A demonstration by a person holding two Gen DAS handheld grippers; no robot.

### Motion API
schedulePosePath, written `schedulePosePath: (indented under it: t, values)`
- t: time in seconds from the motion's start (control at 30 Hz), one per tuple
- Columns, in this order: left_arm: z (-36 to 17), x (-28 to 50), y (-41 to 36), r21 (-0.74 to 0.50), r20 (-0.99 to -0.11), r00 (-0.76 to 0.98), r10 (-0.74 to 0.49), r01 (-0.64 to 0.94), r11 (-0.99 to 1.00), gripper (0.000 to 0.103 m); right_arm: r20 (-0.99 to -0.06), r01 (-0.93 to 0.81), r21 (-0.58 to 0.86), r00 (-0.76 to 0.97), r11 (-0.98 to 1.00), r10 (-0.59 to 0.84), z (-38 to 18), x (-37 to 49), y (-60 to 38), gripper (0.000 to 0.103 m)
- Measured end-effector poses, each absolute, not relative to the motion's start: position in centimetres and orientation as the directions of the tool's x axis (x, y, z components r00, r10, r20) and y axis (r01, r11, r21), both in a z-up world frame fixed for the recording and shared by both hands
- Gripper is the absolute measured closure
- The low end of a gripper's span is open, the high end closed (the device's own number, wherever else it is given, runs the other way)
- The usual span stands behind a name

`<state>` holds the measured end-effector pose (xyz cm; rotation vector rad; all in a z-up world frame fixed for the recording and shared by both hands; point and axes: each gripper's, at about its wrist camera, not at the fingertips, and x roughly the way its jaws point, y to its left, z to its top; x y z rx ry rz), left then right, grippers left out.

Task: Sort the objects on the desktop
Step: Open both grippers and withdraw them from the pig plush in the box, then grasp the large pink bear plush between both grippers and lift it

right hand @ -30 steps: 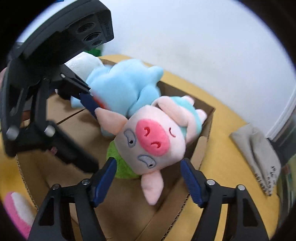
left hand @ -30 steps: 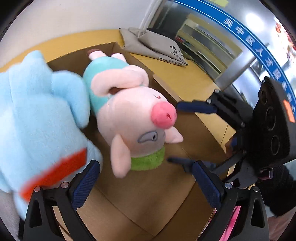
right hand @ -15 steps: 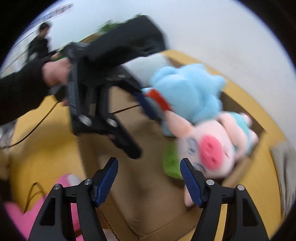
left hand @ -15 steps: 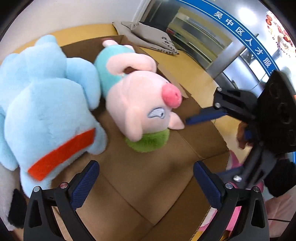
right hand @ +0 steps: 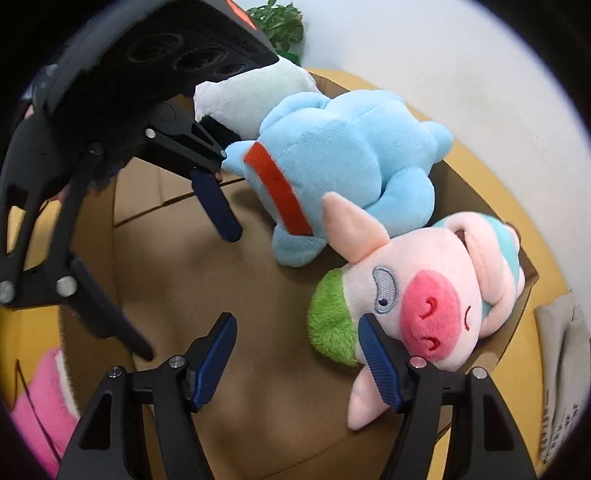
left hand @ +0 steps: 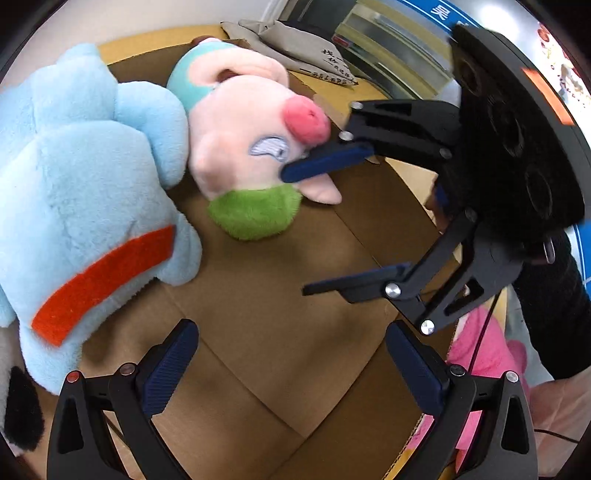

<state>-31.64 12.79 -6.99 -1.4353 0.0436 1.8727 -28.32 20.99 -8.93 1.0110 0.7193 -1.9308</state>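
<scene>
A pink pig plush [left hand: 243, 144] [right hand: 424, 295] with a green cap and a light blue plush [left hand: 81, 192] [right hand: 343, 170] with an orange band lie inside an open cardboard box [left hand: 280, 332] [right hand: 221, 288]. My left gripper [left hand: 291, 362] is open and empty above the box floor; it also shows in the right wrist view [right hand: 177, 280]. My right gripper [right hand: 299, 354] is open and empty, its right finger beside the pig's head. In the left wrist view the right gripper [left hand: 314, 225] hangs over the box, one fingertip next to the pig's face.
A white plush [right hand: 258, 92] lies behind the blue one. A pink plush [left hand: 484, 354] [right hand: 40, 402] lies outside the box on the yellow table [right hand: 491, 192]. Folded grey cloth bags [left hand: 295, 48] [right hand: 561, 369] sit on the table. A green plant [right hand: 277, 26] stands by the wall.
The right gripper has swung back over the box and stands close to the pig's head, open. The left gripper has drawn slightly back. The plush toys stay in the box.
</scene>
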Motion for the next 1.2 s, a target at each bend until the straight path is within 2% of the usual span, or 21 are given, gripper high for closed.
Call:
schedulePosePath:
  t: [0.07, 0.1, 0.2, 0.37, 0.43, 0.57, 0.7, 0.87, 1.07, 1.2]
  values:
    - [-6.6, -31.7, 12.0, -0.408, -0.828, -0.105, 0.550, -0.561, -0.721, 0.000, -0.846, 0.849, -0.095, -0.344, -0.520, -0.407, -8.2, -27.6, 21.5, 0.033]
    - [-6.3, -31.8, 11.5, -0.410, -0.822, -0.121, 0.556, -0.551, -0.726, 0.000, -0.840, 0.842, -0.099, -0.356, -0.531, -0.409, -7.7, -27.2, 21.8, 0.029]
    - [-4.7, -30.9, 9.3, -0.357, -0.821, -0.214, 0.530, -0.531, -0.768, 0.000, -0.803, 0.805, -0.114, -0.420, -0.582, -0.423, -5.3, -24.9, 23.1, 0.025]
    - [-0.4, -25.5, 4.5, -0.341, -0.748, -0.393, 0.534, -0.463, -0.818, 0.000, -0.710, 0.705, -0.137, -0.559, -0.696, -0.428, -1.1, -19.0, 25.7, 0.015]
    - [0.3, -22.7, 3.5, -0.356, -0.726, -0.423, 0.542, -0.443, -0.823, 0.000, -0.684, 0.674, -0.110, -0.584, -0.730, -0.436, 0.2, -16.8, 26.6, 0.000]
    - [1.7, -17.0, 1.7, -0.387, -0.680, -0.483, 0.551, -0.402, -0.830, 0.000, -0.662, 0.648, -0.031, -0.583, -0.761, -0.470, 2.5, -12.3, 27.4, 0.000]
    - [3.1, -11.4, -0.2, -0.420, -0.632, -0.541, 0.555, -0.362, -0.832, 0.000, -0.647, 0.601, -0.077, -0.637, -0.795, -0.419, 4.7, -7.7, 26.9, 0.000]
    - [1.6, -8.2, 2.7, -0.499, -0.622, -0.430, 0.654, -0.425, -0.755, 0.000, -0.618, 0.505, -0.044, -0.692, -0.862, -0.374, 6.5, -1.6, 28.4, 0.000]
    - [-1.2, -7.9, 8.6, -0.583, -0.635, -0.183, 0.750, -0.524, -0.621, 0.000, -0.689, 0.366, 0.049, -0.662, -0.930, -0.296, 3.0, 5.9, 32.6, 0.000]
    - [-5.0, -9.7, 12.1, -0.624, -0.686, -0.040, 0.727, -0.482, -0.615, 0.000, -0.738, 0.308, 0.061, -0.627, -0.949, -0.251, 0.5, 10.3, 33.1, 0.000]
